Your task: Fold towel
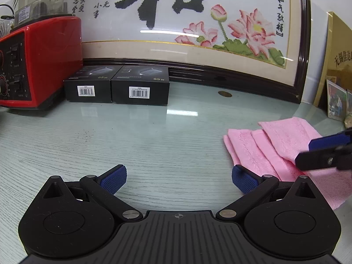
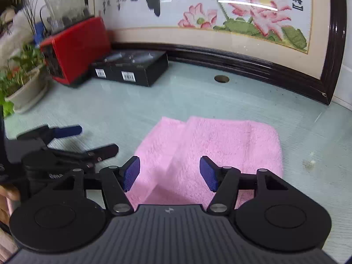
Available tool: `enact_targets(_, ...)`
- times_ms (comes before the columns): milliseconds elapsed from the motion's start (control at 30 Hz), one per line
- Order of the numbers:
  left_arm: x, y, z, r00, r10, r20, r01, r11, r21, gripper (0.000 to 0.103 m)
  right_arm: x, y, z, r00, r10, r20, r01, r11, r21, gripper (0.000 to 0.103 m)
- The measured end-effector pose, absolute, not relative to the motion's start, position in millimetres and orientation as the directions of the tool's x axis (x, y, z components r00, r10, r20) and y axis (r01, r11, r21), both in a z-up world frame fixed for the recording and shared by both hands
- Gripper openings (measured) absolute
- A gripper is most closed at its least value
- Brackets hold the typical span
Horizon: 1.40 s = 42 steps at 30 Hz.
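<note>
A pink towel (image 2: 211, 145) lies folded in layers on the pale glass table top. In the left wrist view the towel (image 1: 275, 147) lies at the right. My right gripper (image 2: 169, 173) is open, its blue pads spread just above the towel's near edge, holding nothing. My left gripper (image 1: 178, 178) is open and empty over bare table, left of the towel; its right pad sits at the towel's left edge. The left gripper also shows in the right wrist view (image 2: 72, 140), and the right gripper's fingers (image 1: 325, 151) reach over the towel in the left wrist view.
A red appliance (image 1: 39, 66) and two black boxes (image 1: 116, 85) stand at the back left. A framed embroidery (image 1: 198, 28) leans along the back. Potted plants (image 2: 19, 81) stand at the far left. A round hole (image 2: 221, 78) is in the table.
</note>
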State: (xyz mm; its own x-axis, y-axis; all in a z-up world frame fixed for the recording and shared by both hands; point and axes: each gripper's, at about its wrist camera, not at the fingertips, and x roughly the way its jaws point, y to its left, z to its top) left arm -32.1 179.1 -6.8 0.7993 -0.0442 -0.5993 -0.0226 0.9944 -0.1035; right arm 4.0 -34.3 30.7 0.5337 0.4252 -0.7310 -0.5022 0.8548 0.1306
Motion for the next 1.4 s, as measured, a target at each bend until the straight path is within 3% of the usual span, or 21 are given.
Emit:
enact_targets(133,-31.9,179.5,-6.9,0.798,-0.045,-0.601,-0.022,0.994,-0.104,0.103,7.4,-25.0,22.5,0.529,0.385,-0.756,-0.491,0.866,0.098,0.063)
enact_targets(300,-32.4,179.0,-7.0,0.798,-0.042,-0.601,-0.021,0.995,-0.097,0.103,10.5,-12.6,14.4,0.481,0.347,-0.805,-0.509,0.858,0.065,0.085)
enact_targets(433,-32.1,179.2,-6.9,0.798,-0.042,-0.601,-0.022,0.995,-0.099,0.103,7.6,-5.1,11.2,0.491,0.311,-0.814,-0.513,0.858,0.018,0.085)
enact_targets(467,-32.1,179.2,-6.9,0.799,-0.042,-0.600,-0.022,0.995,-0.099,0.103,6.9,-4.3,11.0,0.494,0.307,-0.813,-0.512,0.859,0.014,0.083)
enact_targets(533,-32.0,179.6,-7.0,0.798,-0.042,-0.601,-0.023,0.995,-0.100,0.103,8.0,-7.8,12.4,0.499,0.307,-0.810,-0.504,0.864,0.017,0.068)
enact_targets(600,-31.8,180.2,-7.1,0.798,-0.042,-0.602,-0.025,0.994,-0.103,0.103,9.7,-12.3,14.1,0.504,0.306,-0.808,-0.493,0.870,0.022,0.040)
enact_targets(700,-31.8,180.8,-7.0,0.797,-0.042,-0.602,-0.028,0.994,-0.106,0.103,12.3,-19.4,16.7,0.512,0.308,-0.802,-0.478,0.878,0.032,0.027)
enact_targets(733,-31.8,181.0,-6.9,0.797,-0.042,-0.603,-0.029,0.994,-0.108,0.103,13.2,-22.3,17.4,0.515,0.313,-0.798,-0.473,0.880,0.040,0.016)
enact_targets(833,-31.4,181.0,-6.8,0.796,-0.042,-0.604,-0.030,0.994,-0.109,0.103,11.5,-27.1,20.4,0.512,0.340,-0.789,-0.488,0.871,0.059,0.005)
enact_targets(1167,-31.0,185.6,-7.0,0.793,-0.042,-0.607,-0.048,0.990,-0.132,0.103,-8.0,-14.3,37.5,0.543,0.401,-0.738,-0.557,0.829,0.040,0.004)
enact_targets(1400,-31.5,185.8,-7.0,0.793,-0.044,-0.607,-0.048,0.990,-0.134,0.103,1.0,-5.7,12.6,0.499,0.373,-0.783,-0.551,0.833,0.046,0.006)
